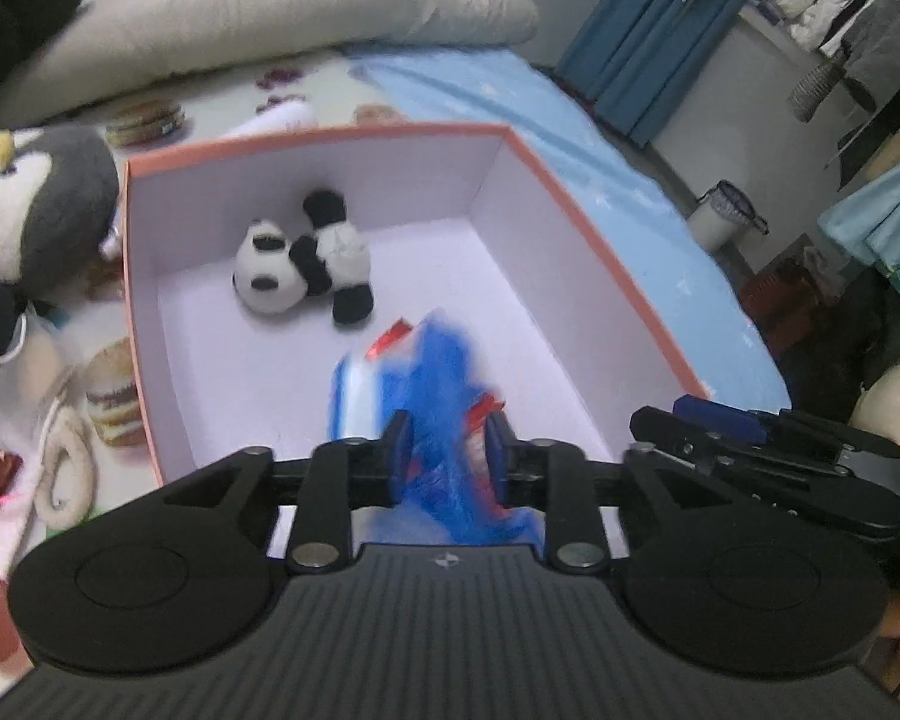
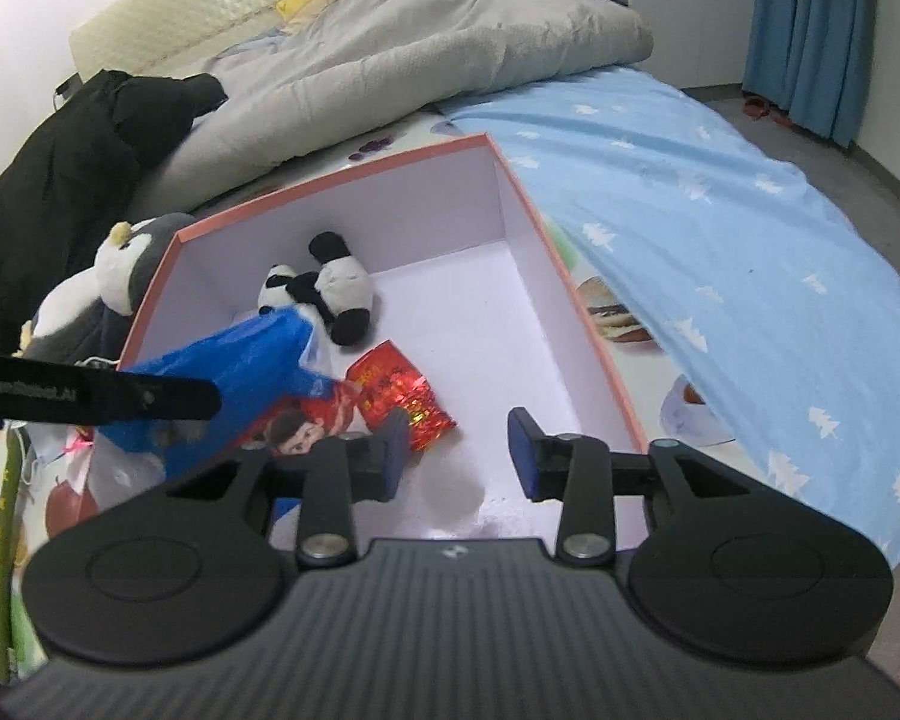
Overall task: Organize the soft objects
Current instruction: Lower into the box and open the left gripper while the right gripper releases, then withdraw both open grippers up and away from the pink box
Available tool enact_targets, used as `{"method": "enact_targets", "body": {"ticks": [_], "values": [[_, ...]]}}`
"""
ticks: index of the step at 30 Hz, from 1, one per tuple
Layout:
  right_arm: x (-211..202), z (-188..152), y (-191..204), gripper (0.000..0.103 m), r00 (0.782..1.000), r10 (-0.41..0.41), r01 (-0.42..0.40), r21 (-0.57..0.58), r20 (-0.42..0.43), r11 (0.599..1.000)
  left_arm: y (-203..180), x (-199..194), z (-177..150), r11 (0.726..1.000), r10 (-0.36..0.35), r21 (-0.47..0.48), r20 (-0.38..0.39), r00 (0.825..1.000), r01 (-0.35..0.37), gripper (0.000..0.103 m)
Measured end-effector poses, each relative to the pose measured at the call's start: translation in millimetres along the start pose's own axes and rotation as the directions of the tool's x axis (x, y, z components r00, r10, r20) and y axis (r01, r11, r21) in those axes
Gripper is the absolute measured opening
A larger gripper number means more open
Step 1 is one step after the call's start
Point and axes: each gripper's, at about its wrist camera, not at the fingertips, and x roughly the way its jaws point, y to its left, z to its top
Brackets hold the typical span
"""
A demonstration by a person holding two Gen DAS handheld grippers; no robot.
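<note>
Pink-rimmed and white inside, the open cardboard box (image 2: 528, 192) sits on the bed (image 2: 750, 228). It holds a plush panda (image 2: 324, 291) at the far wall and a crinkled red foil packet (image 2: 399, 393) on the floor. My left tongs (image 1: 444, 450) hang over the near end with a blurred blue plastic bag (image 1: 438, 384) between the pads – whether they press it, I cannot tell. My right tongs (image 2: 456, 450) stand partly open over the box floor, gripping nothing. Outside the left wall leans a grey-and-white plush penguin (image 2: 132, 258); beyond lie a grey quilt (image 2: 420, 54) and black clothing (image 2: 72, 162).
</note>
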Motion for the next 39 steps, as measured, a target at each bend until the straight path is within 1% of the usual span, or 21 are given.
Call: {"method": "enact_targets", "body": {"ticks": [5,9,11,15,20,25,27,30,36,39], "values": [[-16,1,5,0.044,0.999,0.011,-0.011,-0.01,0.053,1.0,-12,-24,0,0.998,0.017,0.067,0.082,0.996,-0.023,0.034],[-31,-4,13,0.044,0.994,0.039,-0.038,-0.021,0.097,0.999,-19,-43,-11,0.994,0.016,0.104,0.136,0.991,-0.03,0.034],[-39,-9,18,0.044,0.991,0.056,-0.053,-0.025,0.122,0.998,-24,-53,-18,0.991,0.005,0.127,0.164,0.987,-0.026,0.034],[-53,-18,28,0.044,0.984,0.068,-0.062,-0.045,0.162,0.997,-30,-70,-33,0.984,0.015,0.169,0.225,0.974,-0.055,0.034],[-69,-32,37,0.044,0.975,0.09,-0.082,-0.047,0.205,0.996,-27,-88,-50,0.987,0.001,0.155,0.279,0.96,-0.046,0.034],[-84,-48,49,0.044,0.965,0.102,-0.088,-0.068,0.24,0.994,-28,-108,-69,0.982,0.013,0.175,0.331,0.944,-0.075,0.034],[-89,-54,54,0.044,0.961,0.11,-0.092,-0.084,0.254,0.992,-27,-117,-78,0.982,0.005,0.176,0.347,0.938,-0.07,0.034],[-97,-64,62,0.044,0.953,0.126,-0.103,-0.097,0.274,0.99,-22,-123,-93,0.981,0.026,0.168,0.37,0.929,-0.095,0.034],[-110,-81,73,0.044,0.943,0.161,-0.125,-0.137,0.291,0.983,-9,-131,-119,0.984,0.048,0.139,0.385,0.922,-0.109,0.034],[-113,-90,79,0.044,0.943,0.16,-0.122,-0.144,0.29,0.982,-6,-136,-133,0.984,0.065,0.13,0.393,0.917,-0.125,0.034]]}}
